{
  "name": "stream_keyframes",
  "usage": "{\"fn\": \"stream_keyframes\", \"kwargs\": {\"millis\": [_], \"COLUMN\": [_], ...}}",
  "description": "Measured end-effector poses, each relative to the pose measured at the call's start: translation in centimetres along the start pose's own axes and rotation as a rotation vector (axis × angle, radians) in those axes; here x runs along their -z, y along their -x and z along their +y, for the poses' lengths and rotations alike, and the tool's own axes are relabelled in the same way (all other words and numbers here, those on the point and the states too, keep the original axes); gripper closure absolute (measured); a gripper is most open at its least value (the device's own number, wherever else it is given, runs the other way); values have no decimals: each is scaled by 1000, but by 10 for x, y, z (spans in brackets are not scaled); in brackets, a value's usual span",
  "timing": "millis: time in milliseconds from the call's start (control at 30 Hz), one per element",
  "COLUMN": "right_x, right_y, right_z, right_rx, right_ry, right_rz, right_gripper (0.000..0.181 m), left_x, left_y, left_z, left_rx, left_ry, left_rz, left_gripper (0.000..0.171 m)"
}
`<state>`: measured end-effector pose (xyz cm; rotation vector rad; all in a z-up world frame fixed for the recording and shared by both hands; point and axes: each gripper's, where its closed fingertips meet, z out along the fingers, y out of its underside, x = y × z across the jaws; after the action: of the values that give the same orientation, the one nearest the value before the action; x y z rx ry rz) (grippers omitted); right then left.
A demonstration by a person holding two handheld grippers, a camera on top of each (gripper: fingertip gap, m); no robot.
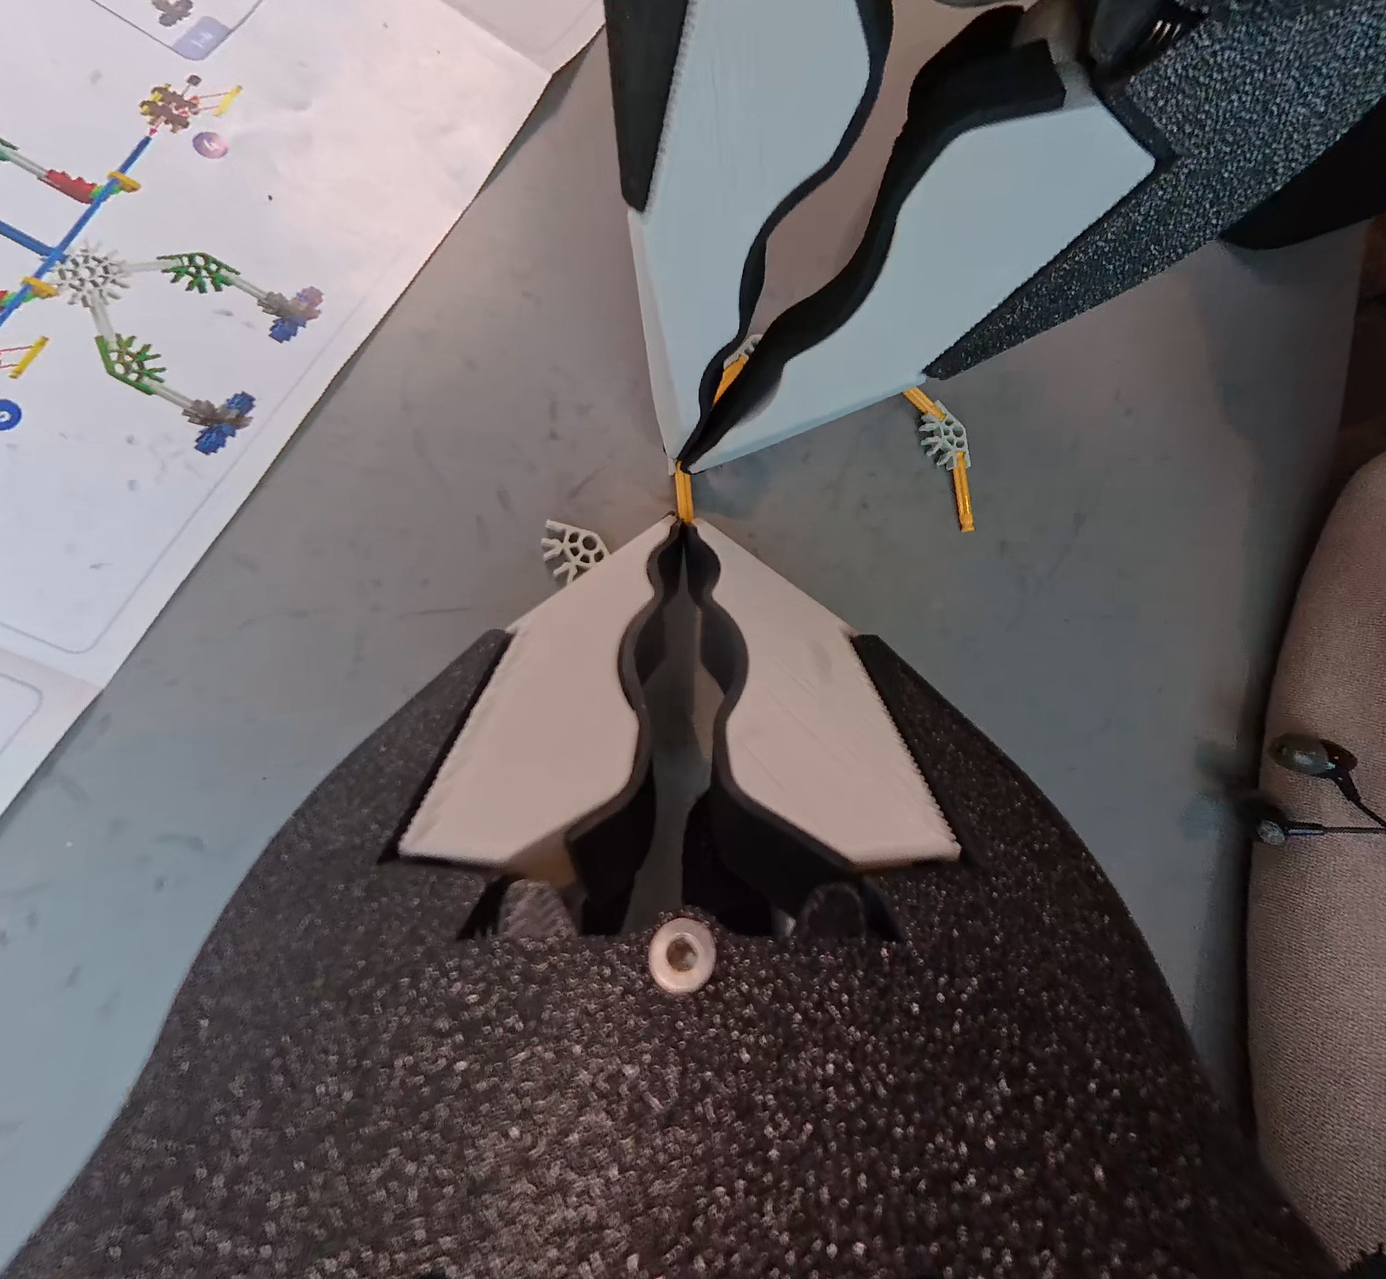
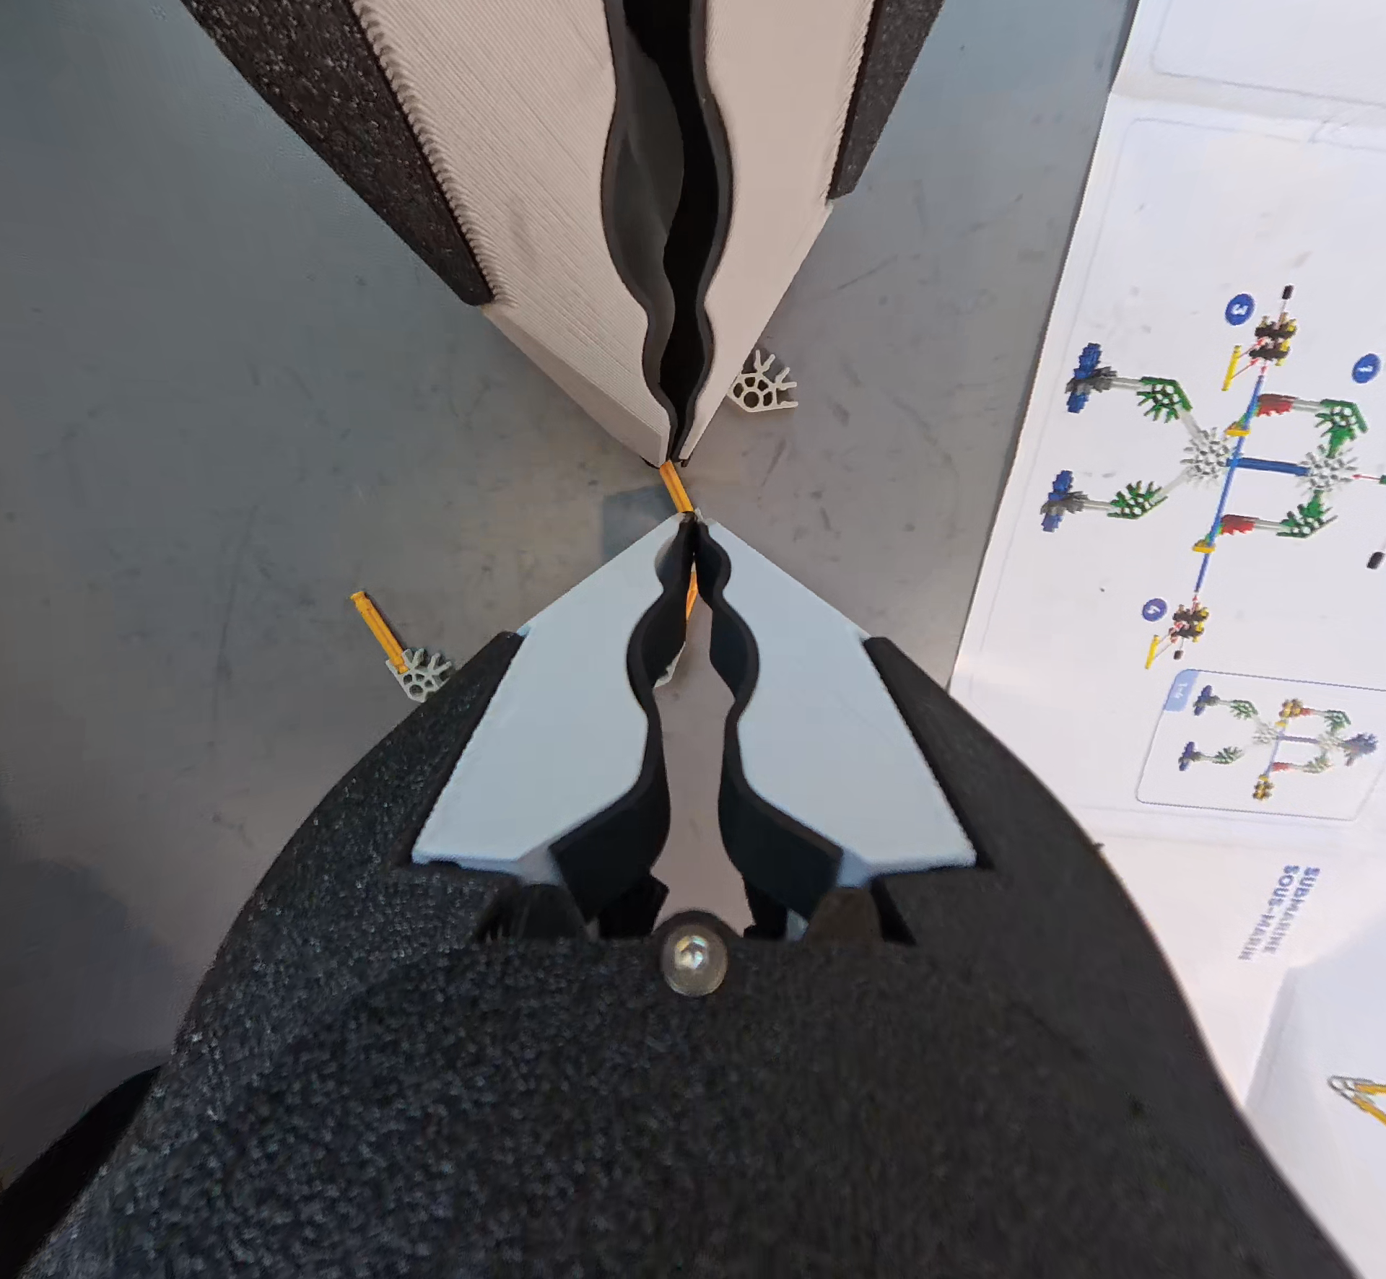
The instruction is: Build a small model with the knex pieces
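Observation:
A thin yellow rod spans the short gap between my two grippers, just above the grey table. My left gripper is shut on its near end. My right gripper comes in from above, tip to tip with the left one, and is shut on the rest of the rod. The rod runs back between the right pads to a grey connector. In the right wrist view, the right gripper holds the rod and the left gripper pinches its far end.
A loose grey fan-shaped connector lies beside my left fingertips; it also shows in the right wrist view. Another yellow rod with a grey connector lies near the right gripper. A printed instruction sheet covers the table's left. Beige clothing is at the right edge. My left and right fingertips are right by each other.

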<state>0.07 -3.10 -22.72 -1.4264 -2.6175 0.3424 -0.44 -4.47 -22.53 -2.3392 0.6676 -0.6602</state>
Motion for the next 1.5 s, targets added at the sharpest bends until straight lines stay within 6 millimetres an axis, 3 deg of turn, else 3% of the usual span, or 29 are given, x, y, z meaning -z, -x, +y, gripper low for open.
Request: {"fn": "stream_keyframes", "kwargs": {"millis": [300, 467, 500, 600, 667, 800, 933, 1100, 1200, 1367, 1500], "right_x": [-1, 1, 2, 12, 13, 14, 14, 13, 12, 12, 14], "right_y": [0, -6, -4, 3, 12, 27, 27, 32, 32, 31, 26], "right_z": [-2, -3, -1, 11, 30, 54, 58, 53, 52, 52, 52], "right_rx": [-30, -138, -166, -269, -332, -425, -343, 21, 120, 275, 302], "right_ry": [-39, -209, -237, -297, -261, -239, -228, -171, -111, -34, -16], "right_rz": [-86, 7, 28, 98, 138, 175, 135, -5, -91, -137, -61], "right_gripper": [181, 180, 166, 152, 145, 151, 158, 173, 176, 177, 176], "left_x": [0, 0, -1, -1, -1, -1, -3, -6, -3, 7, 8], "left_y": [-2, -3, -3, -3, -3, -7, -24, -42, -47, -32, -18], "left_z": [1, 1, 1, 1, 1, 3, 8, 13, 7, -10, -17], "left_rx": [65, 50, 46, 32, 32, 19, -35, -92, -80, -50, -45], "left_ry": [-11, -4, -4, 2, 3, 22, 58, 80, 41, -59, -103], "left_rz": [84, 53, 46, 31, 30, 45, 126, 201, 247, 204, 131], "left_gripper": [171, 171, 171, 171, 171, 171, 171, 167, 167, 165, 164]}}
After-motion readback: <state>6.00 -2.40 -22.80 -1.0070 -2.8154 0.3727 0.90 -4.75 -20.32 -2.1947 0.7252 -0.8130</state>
